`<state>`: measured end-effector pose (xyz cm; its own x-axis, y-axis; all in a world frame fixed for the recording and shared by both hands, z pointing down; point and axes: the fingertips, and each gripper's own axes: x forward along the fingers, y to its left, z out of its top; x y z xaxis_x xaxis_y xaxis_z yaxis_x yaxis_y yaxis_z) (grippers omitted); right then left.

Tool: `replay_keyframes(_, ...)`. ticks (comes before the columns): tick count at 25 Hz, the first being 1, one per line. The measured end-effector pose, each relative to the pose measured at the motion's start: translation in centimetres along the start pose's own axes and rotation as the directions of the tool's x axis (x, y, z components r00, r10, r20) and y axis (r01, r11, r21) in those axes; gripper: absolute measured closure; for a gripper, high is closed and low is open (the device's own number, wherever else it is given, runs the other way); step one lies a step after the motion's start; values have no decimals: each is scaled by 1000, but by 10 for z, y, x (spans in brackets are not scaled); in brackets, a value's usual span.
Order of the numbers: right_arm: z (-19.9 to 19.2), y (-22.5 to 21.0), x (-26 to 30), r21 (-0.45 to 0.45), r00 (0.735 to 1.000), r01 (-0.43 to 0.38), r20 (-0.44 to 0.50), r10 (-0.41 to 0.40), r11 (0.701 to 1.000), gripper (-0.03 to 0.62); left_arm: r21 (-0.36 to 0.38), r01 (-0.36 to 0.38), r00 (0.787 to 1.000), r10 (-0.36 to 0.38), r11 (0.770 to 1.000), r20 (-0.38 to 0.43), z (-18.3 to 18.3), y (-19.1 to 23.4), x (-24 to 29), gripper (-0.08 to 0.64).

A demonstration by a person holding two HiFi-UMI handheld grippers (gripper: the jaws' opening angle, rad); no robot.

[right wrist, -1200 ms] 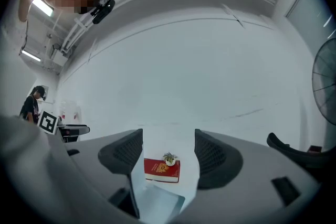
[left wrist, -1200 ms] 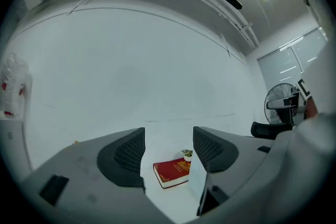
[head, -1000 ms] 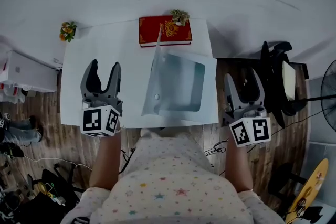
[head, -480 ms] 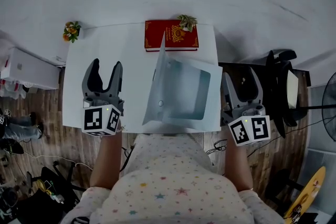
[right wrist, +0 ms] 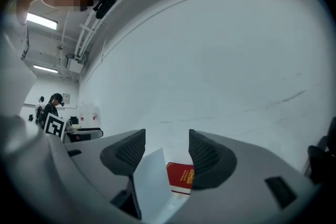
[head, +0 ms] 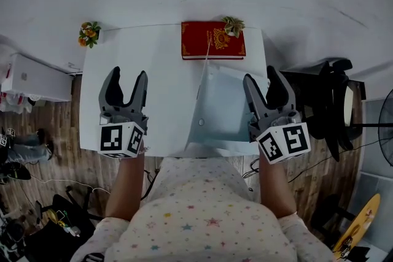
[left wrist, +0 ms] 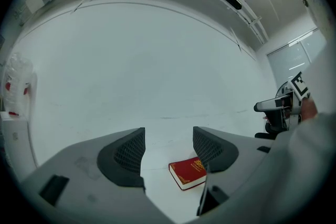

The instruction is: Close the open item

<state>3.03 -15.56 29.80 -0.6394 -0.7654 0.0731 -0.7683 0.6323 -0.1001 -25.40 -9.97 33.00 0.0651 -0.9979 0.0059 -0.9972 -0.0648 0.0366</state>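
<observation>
Both tongs are spread wide and hold nothing. From my remote seat I see the left tongs (head: 127, 80) hovering above the bare left half of the white table (head: 163, 52). The right tongs (head: 261, 80) hang over the right edge of the open item, with clear space between their pads. That item looks to me like a slim pale laptop (head: 224, 113), lying at the middle of the table, just in front of the person. Its lid (right wrist: 150, 186) stands nearly upright along the left side of the base, seen almost edge-on from the head view. In the right gripper view it rises as a thin white panel close by the left jaw, apart from it as far as I can tell. I judge the lid to be light, stiff and smooth, turning on a hinge, with a screen that should not be squeezed. I would not pinch it. I would press a closed jaw against the outer face near the free top edge and lower it gently. I count one laptop, one red book (head: 212, 40) at the far edge, two small flower sprigs (head: 89, 34), and two tongs.
</observation>
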Motion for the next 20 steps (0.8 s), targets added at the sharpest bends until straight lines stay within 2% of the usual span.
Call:
replay_keyframes(5, -20, 30, 45, 14, 995, -71, -65, 72, 997, 339, 2, -6, 1000, 6, 1000, -7, -3, 13, -4, 295)
replay_keyframes(10, -50, 59, 88, 15, 978, -134, -156, 135, 991, 337, -3, -31, 999, 31, 1000, -18, -7, 27, -10, 295)
replay_keyframes(20, -85, 73, 107, -22, 953, -146, -272, 135, 989, 334, -10, -67, 997, 67, 998, -30, -11, 49, -25, 295)
